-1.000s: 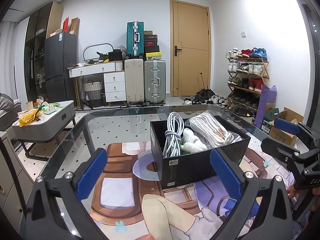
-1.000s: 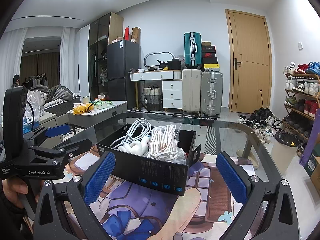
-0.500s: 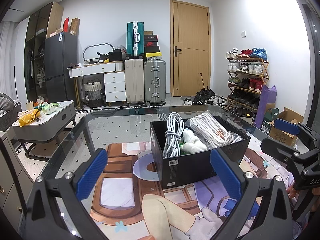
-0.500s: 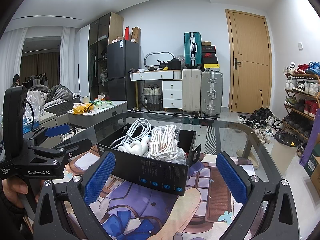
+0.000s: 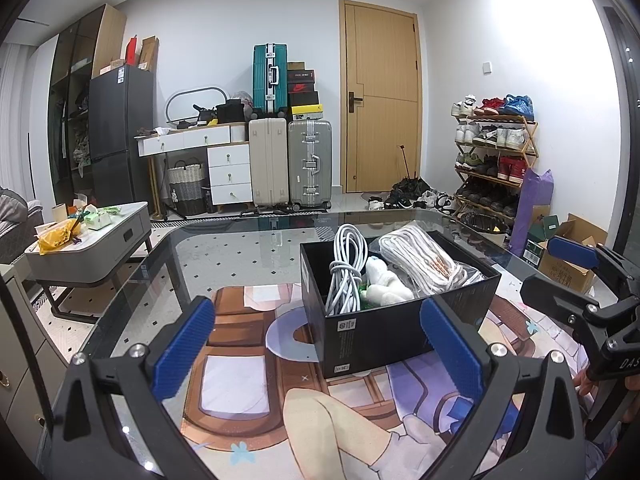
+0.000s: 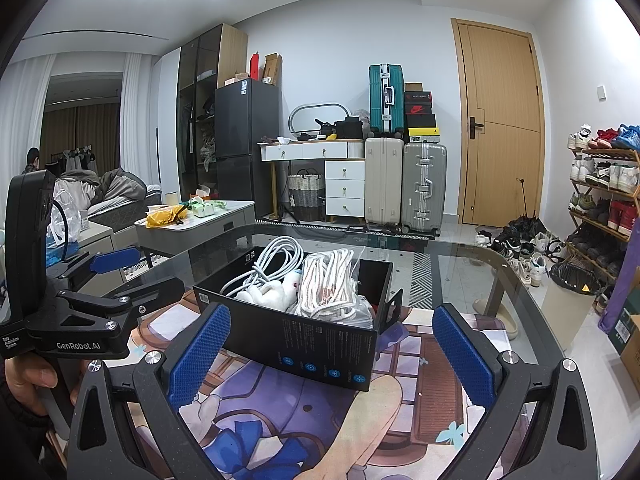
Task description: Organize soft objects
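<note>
The black box point(image 5: 400, 312) sits on the desk point(image 5: 240, 256) with the white cable point(image 5: 346, 268), plush toy point(image 5: 384, 284) and bagged rope point(image 5: 420, 256) already inside. Both the left gripper point(image 5: 316, 344) and right gripper point(image 6: 328, 348) hang spread and empty, so any tidying should press loose coils down gently without tipping the box.

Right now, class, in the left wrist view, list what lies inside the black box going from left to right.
White cable coil → white plush toy → bagged white rope bundle, all inside the black box.
</note>
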A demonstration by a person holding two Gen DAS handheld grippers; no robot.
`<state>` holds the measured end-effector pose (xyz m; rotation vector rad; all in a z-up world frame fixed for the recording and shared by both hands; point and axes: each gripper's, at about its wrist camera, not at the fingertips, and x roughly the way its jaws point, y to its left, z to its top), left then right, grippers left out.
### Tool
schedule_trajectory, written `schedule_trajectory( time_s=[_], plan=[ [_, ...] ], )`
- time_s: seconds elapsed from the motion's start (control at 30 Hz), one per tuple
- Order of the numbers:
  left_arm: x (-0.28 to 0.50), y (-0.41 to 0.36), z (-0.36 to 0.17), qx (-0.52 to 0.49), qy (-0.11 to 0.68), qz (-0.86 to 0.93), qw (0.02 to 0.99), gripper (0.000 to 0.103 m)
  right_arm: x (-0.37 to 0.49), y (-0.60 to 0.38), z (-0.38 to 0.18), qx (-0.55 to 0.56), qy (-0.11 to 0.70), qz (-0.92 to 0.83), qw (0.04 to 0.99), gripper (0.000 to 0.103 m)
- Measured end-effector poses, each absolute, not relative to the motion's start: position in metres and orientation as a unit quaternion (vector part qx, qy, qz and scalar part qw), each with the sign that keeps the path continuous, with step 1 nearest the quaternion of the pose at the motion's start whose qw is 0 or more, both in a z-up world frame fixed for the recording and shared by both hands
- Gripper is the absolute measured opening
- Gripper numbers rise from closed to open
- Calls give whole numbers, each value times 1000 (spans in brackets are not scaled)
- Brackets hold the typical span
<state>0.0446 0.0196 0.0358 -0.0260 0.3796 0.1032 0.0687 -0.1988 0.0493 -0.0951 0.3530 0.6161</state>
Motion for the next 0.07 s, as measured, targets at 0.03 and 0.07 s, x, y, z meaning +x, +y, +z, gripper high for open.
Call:
schedule_trajectory(
  time_s=[0.03,0.07],
  plan=[
    [44,19,36,-13,189,51,981,103,68,-199,49,-47,173,302,937,103],
    [45,19,35,-13,189,51,981,103,68,-199,49,-47,173,302,937,103]
  ],
)
